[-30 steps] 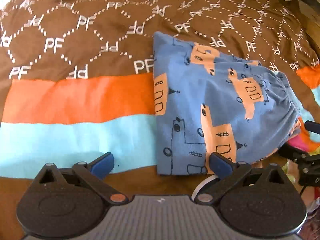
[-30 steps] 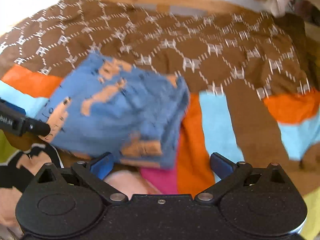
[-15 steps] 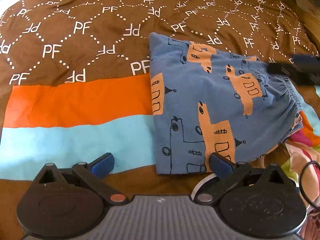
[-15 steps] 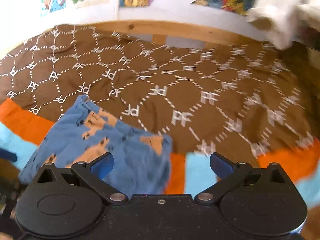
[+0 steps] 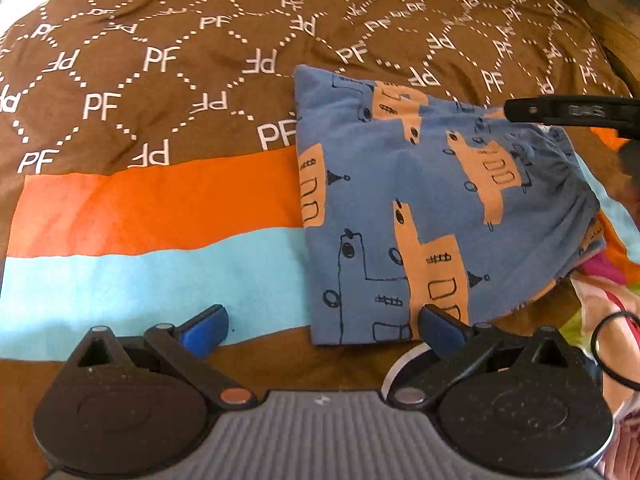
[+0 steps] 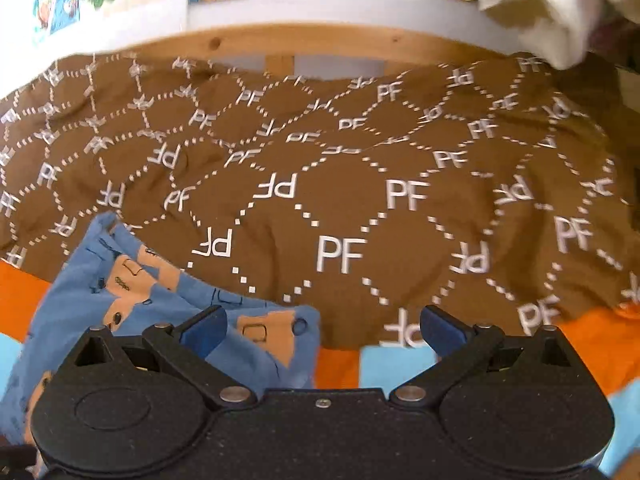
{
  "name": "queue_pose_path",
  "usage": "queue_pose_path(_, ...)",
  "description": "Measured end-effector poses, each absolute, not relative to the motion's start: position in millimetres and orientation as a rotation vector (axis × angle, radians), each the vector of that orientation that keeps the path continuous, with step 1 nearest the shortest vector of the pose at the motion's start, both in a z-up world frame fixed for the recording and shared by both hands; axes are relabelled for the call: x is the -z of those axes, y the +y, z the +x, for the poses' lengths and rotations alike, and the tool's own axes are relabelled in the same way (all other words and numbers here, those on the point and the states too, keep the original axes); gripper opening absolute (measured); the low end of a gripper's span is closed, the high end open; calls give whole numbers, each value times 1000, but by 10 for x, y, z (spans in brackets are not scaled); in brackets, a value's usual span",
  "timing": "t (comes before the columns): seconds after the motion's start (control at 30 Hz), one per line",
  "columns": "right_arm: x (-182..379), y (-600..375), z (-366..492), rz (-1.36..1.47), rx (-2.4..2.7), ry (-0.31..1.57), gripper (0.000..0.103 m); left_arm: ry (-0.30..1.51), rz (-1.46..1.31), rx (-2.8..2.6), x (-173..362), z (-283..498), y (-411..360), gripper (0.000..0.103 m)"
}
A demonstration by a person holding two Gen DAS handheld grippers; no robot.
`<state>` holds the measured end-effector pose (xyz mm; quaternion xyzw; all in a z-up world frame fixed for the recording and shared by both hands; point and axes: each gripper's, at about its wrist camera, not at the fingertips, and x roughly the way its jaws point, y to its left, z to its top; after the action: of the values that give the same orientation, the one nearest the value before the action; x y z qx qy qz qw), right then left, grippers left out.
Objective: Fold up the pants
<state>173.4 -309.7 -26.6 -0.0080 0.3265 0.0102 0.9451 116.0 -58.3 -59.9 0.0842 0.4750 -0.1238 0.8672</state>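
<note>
Left wrist view: pants (image 5: 432, 208) lie folded compact on bed (image 5: 160, 208), just ahead-right of my left gripper (image 5: 320, 322), fingers apart, empty. Right gripper (image 6: 322, 326) also apart, empty. I judge folding near done; maybe final tidy left.

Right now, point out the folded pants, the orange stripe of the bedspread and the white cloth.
folded pants (image 5: 420, 208): left wrist view, middle of the top blue layer.
orange stripe (image 5: 160, 204): left wrist view, its middle, left of the pants.
white cloth (image 6: 548, 12): right wrist view, its bulk, upper right.
</note>
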Motion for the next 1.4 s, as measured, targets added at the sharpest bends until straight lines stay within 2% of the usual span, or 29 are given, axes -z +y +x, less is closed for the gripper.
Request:
queue_pose_path(0.23,332,-3214,1483,85,-273,693,102,1037,116,349,511,1272,-465,103)
queue_pose_path(0.47,517,-3308,1696,213,-397,737,102,964,17,407,487,1388,-372,103)
queue_pose_path(0.8,626,-3503,1768,407,-490,733,102,926,76,397,523,1393,-462,103)
queue_pose_path(1.23,670,-3732,1739,635,-590,757,102,844,-137,506,465,1669,-378,103)
queue_pose_path(1.4,678,-3766,1755,668,-598,759,102,882,-257,562,558,1753,-294,103)
